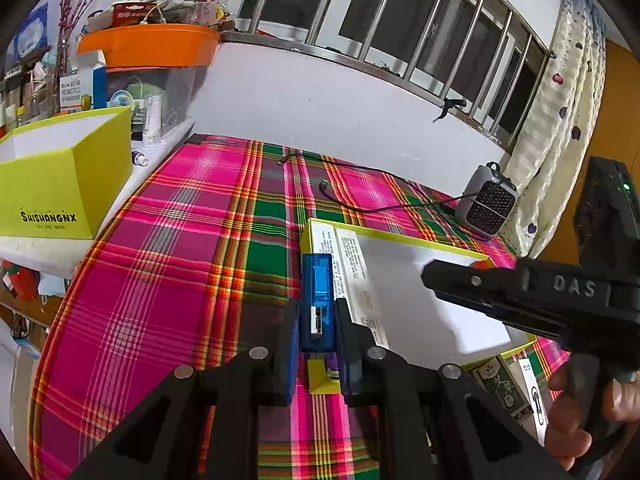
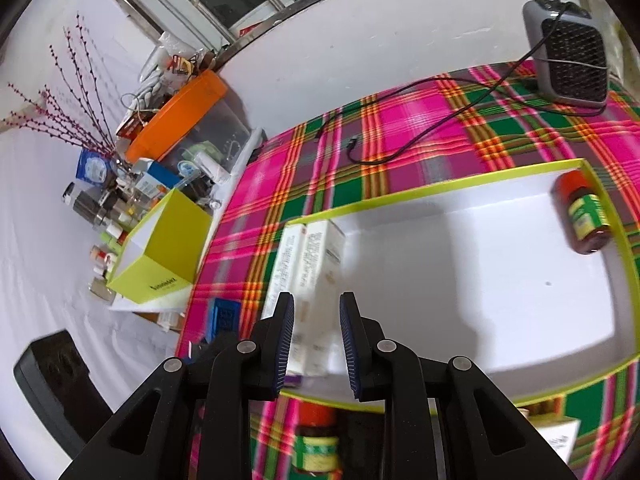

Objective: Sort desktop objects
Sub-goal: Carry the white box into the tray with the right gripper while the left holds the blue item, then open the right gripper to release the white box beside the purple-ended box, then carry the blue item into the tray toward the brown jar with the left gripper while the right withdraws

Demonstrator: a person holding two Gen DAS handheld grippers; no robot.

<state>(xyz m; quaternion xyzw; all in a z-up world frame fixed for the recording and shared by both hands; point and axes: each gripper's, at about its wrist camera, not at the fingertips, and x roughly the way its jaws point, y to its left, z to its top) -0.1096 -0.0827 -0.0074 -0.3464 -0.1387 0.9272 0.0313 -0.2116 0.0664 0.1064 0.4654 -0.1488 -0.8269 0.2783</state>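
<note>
Blue translucent plastic fills the left gripper: its two blue-padded fingers press against the sides of a small blue case with a metal USB-type port on its near end, held above the pink, green and orange plaid tablecloth. Just ahead of the case lies a shallow tray with a yellow-green rim and white floor. A white carton printed with dense small text, too fine to read, lies along the tray's left edge, and the case's far end is at the tray's near-left corner.

The right gripper hangs over the tray's near-left part with its fingers parted and nothing between them; the white carton shows through the gap. In the left wrist view the right gripper's black body carries raised letters "DAS", and a hand grips its handle. A red-capped jar with a green and yellow label lies on its side in the tray's far-right corner; its print is unreadable. Most of the tray's white floor between carton and jar is bare.

At the table's left edge stands a yellow-green box marked "SHISHANGNX". Behind it, an orange lid tops a clear bin, and a blue-and-white pack reads "PROBIOTICS". A grey fan heater sits at the far right corner, its black cable trailing across the cloth. Wide open cloth lies left of the tray. Below the tray's near rim, another red-capped jar appears, blurred.
</note>
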